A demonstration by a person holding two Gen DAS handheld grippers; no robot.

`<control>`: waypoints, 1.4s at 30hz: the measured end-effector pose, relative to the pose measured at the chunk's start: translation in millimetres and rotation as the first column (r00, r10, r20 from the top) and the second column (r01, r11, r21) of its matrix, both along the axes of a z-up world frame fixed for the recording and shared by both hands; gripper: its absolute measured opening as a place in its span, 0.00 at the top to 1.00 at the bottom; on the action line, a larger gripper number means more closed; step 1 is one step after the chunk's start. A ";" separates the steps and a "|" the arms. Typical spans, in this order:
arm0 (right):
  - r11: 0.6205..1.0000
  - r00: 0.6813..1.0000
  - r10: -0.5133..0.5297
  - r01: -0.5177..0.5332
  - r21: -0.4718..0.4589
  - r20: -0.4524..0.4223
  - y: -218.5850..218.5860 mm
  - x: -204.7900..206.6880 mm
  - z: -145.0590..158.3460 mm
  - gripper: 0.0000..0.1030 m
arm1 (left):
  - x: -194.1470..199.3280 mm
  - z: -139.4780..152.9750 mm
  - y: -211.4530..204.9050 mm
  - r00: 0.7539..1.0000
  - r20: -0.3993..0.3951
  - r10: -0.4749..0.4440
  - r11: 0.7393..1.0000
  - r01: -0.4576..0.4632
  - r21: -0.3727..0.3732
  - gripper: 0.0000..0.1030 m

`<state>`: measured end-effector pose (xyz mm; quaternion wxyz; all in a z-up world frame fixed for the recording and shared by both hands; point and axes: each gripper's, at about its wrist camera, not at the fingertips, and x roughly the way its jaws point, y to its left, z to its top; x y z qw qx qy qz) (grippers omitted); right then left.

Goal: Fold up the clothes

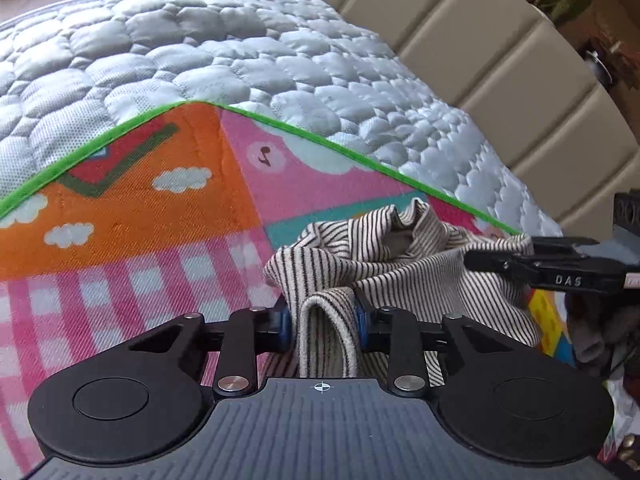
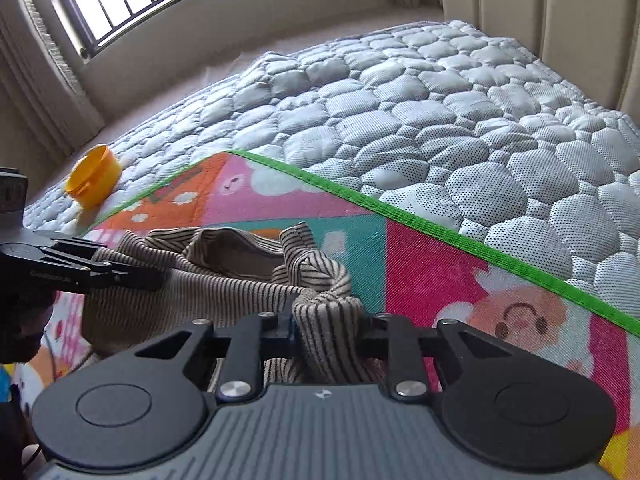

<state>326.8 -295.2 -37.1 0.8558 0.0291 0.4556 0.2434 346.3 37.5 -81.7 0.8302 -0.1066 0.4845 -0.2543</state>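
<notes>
Both grippers, left (image 1: 322,322) and right (image 2: 328,326), clamped on shirt (image 1: 400,264); lift evenly, spread flat toward mat (image 1: 140,240) middle.

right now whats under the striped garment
The colourful play mat lies under the striped garment, spread over the quilted mattress. Both grippers, left and right, pinch it. The mat beneath the bunched cloth is hidden.

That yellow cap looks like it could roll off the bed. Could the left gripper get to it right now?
Probably not yet. The left gripper has its jaws shut on the striped garment, which the right gripper also holds. The yellow cap lies apart on the quilted mattress, with nothing across the way.
</notes>
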 end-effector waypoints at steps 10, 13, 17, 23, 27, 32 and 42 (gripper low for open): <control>0.966 0.980 0.201 -0.199 -0.168 -0.005 0.3 -157.0 42.9 0.78 | -126.5 73.4 -9.2 0.972 0.003 -0.233 0.959 0.230 0.165 0.68; 0.928 0.961 0.273 -0.277 -0.251 -0.051 -4.6 -199.5 40.4 0.71 | -166.1 70.7 -4.1 0.957 -0.082 -0.277 0.940 0.288 0.185 0.57; 0.936 0.966 0.251 -0.257 -0.242 -0.055 -27.5 -234.3 51.4 0.43 | -200.2 78.3 18.0 0.956 -0.124 -0.266 0.951 0.282 0.131 0.22; 0.989 0.996 0.075 -0.080 -0.122 -0.050 -46.0 -227.0 50.4 0.40 | -197.9 72.6 49.2 0.973 -0.214 -0.081 0.996 0.074 -0.040 0.11; 0.996 0.994 -0.035 0.026 -0.083 -0.100 -32.9 -197.4 13.0 0.39 | -186.1 39.8 38.9 0.966 -0.260 0.001 1.000 0.000 0.002 0.10; 0.995 0.990 -0.035 0.022 -0.097 -0.136 -6.4 -171.5 -29.6 0.55 | -173.1 6.2 22.0 0.962 -0.270 0.024 0.999 -0.015 0.034 0.35; 0.983 0.984 -0.176 0.177 -0.047 0.032 8.3 -96.1 0.5 0.73 | -80.6 34.5 5.2 0.995 -0.081 0.052 0.997 -0.047 0.058 0.65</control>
